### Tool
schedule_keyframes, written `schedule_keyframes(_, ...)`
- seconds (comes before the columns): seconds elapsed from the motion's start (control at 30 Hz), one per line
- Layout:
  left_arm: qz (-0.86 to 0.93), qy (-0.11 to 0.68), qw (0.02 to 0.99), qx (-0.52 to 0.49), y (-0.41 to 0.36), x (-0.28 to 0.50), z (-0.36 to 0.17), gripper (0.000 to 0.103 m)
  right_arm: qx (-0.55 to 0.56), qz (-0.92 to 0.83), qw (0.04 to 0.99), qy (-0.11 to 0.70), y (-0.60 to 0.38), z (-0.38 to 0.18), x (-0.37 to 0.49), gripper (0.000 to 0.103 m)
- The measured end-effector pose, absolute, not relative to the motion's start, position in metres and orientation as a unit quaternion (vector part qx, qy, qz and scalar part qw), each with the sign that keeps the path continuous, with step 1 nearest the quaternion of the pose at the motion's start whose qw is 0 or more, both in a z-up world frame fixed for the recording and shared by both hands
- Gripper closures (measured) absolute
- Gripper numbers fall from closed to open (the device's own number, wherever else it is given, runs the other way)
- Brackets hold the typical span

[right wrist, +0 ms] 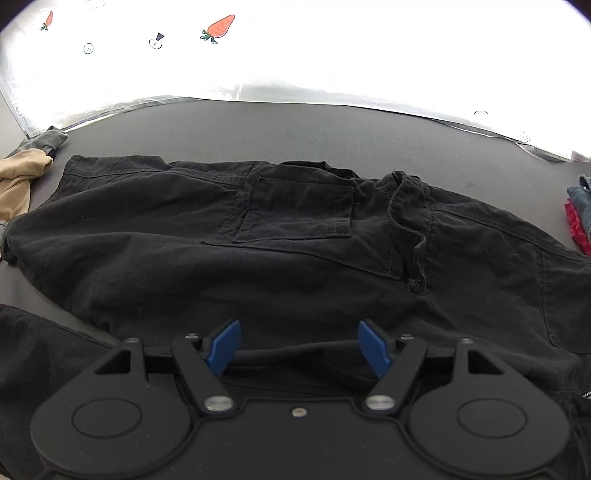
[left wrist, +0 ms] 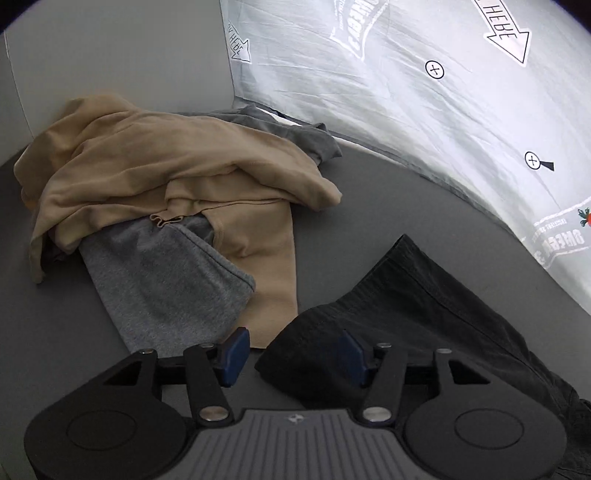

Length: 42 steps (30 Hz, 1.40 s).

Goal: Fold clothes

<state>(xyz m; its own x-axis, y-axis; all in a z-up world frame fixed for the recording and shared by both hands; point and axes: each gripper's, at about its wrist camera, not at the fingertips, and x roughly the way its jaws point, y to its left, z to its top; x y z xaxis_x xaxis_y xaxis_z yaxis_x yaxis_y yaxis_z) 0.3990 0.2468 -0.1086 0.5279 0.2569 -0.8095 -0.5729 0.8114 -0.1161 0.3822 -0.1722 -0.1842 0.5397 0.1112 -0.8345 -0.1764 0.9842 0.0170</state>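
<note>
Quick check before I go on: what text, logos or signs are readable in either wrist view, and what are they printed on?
"HEBE": in a white arrow on the printed sheet, upper right of the left wrist view.
"HEBE", smaller arrow: same sheet, barely legible.
Banner lettering and stamp lettering: upside down and blurred, unreadable.
Circled crosses: signs, no words.
Carrot picture: no text.
Black trousers, tan garment, both tools: no readable label.
</note>
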Motion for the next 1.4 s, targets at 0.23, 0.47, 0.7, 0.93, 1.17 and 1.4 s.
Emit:
schedule_keyframes(0.23, 0.121, 0.414, 0.9, -0.063, 0.218, 0.491, -0.123, 0.023, -0.058, 0.067, 0.884, 0.459, -0.172, -0.185, 0.42, 0.028)
schedule_keyframes(0.47, 0.083, 0.493, 0.864, -0.056, 0.224, 0.588, -0.184, 0.02, -0.065, 0.034, 0.893, 0.443, -0.172, -0.184, 0.462, 0.026)
schedule_keyframes(0.7, 0.11, 0.428, 0.896, -0.033, 0.215, 0.601, -0.167, 0.083, -0.092, 0.024, 0.879, 0.467, -0.166, -0.199, 0.461, 0.026)
schedule_keyframes(0.93, 0.155, 0.369, 0.916, 0.017, 0.208, 0.634, -0.135, 0.081, -0.116, 0.024, 0.882, 0.456, -0.157, -0.198, 0.458, 0.026)
schedule_keyframes(1.17, 0.133, 0.389, 0.911, -0.025, 0.189, 0.55, -0.13, 0.06, -0.117, 0.011, 0.892, 0.436, -0.166, -0.181, 0.435, 0.025)
schedule_keyframes(1.4, 0.106, 0.409, 0.903, -0.076, 0.169, 0.458, -0.124, 0.018, -0.021, -0.025, 0.884, 0.466, -0.206, -0.178, 0.401, 0.02)
